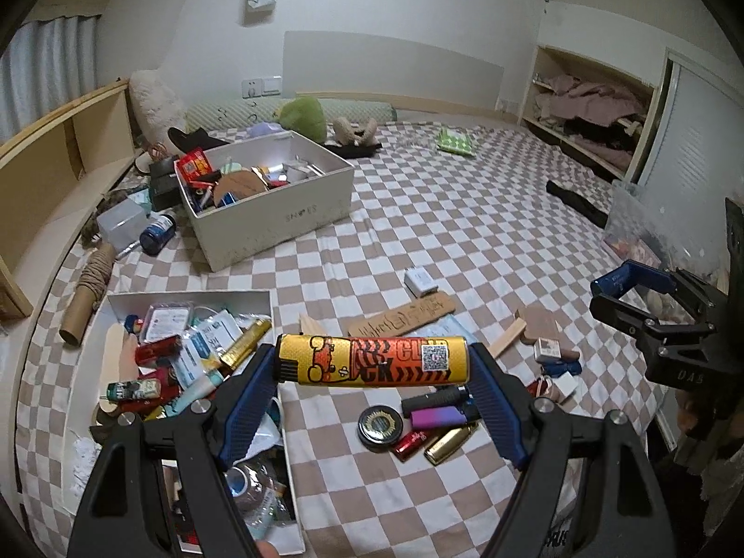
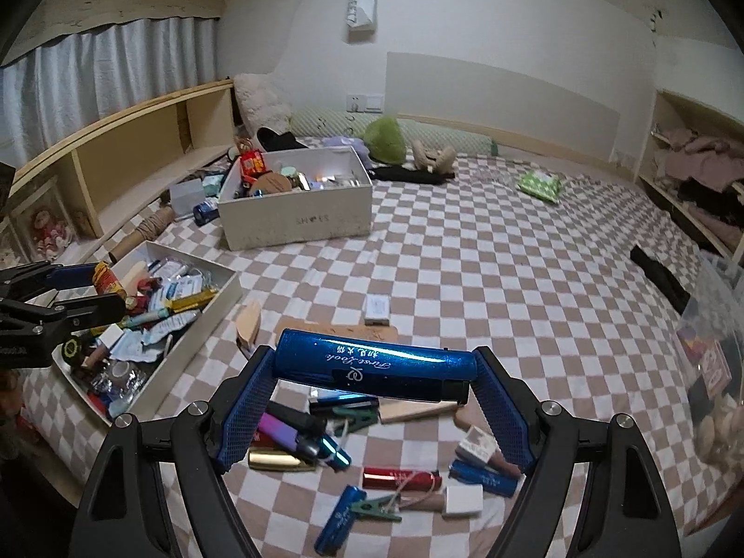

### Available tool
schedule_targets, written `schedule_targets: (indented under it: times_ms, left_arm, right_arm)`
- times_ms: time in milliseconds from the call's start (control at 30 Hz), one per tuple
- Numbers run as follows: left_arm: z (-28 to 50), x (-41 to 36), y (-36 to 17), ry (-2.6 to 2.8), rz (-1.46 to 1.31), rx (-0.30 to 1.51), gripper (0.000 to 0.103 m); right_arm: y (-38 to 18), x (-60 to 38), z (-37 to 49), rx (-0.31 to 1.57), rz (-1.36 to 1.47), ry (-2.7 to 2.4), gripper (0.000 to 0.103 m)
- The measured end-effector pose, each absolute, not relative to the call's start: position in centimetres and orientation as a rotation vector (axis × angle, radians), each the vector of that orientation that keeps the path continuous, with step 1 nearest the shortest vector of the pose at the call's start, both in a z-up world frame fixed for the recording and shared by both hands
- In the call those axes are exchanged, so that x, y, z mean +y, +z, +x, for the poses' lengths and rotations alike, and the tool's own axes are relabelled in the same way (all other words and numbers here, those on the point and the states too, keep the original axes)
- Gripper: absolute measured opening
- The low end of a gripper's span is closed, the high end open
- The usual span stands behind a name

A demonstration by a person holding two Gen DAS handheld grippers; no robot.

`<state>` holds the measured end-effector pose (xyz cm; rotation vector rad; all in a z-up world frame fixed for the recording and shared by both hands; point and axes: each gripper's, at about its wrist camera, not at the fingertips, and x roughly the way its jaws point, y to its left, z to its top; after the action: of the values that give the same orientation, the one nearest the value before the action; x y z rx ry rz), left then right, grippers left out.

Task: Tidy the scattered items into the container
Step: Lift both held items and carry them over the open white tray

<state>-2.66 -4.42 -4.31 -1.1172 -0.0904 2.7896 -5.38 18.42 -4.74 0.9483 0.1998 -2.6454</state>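
A yellow-orange lighter (image 1: pixel 372 360) is clamped end to end in the left gripper (image 1: pixel 374 372), just beside the crammed shallow tray (image 1: pixel 195 300). A blue lighter (image 2: pixel 374 367) is pinched likewise by the right gripper (image 2: pixel 372 372). The white shoebox (image 2: pixel 297 221) farther up the bed (image 2: pixel 511 279) is packed with clutter too.

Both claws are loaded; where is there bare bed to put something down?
Free: the checkered bedspread between the shoebox, the green packet and the small white box. Crowded: the pile of lighters under the right claw, and the shallow tray on the left.
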Motion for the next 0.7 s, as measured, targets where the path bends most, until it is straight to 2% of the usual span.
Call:
schedule_targets:
  times_ms: [700]
  left_arm:
    - [-1.9, -13.0, -0.9, 3.019, -1.040, -0.197, 0.081]
  right_arm:
    - [-2.9, 11.4, -8.2, 0.142, 0.860, -2.551, 0.084]
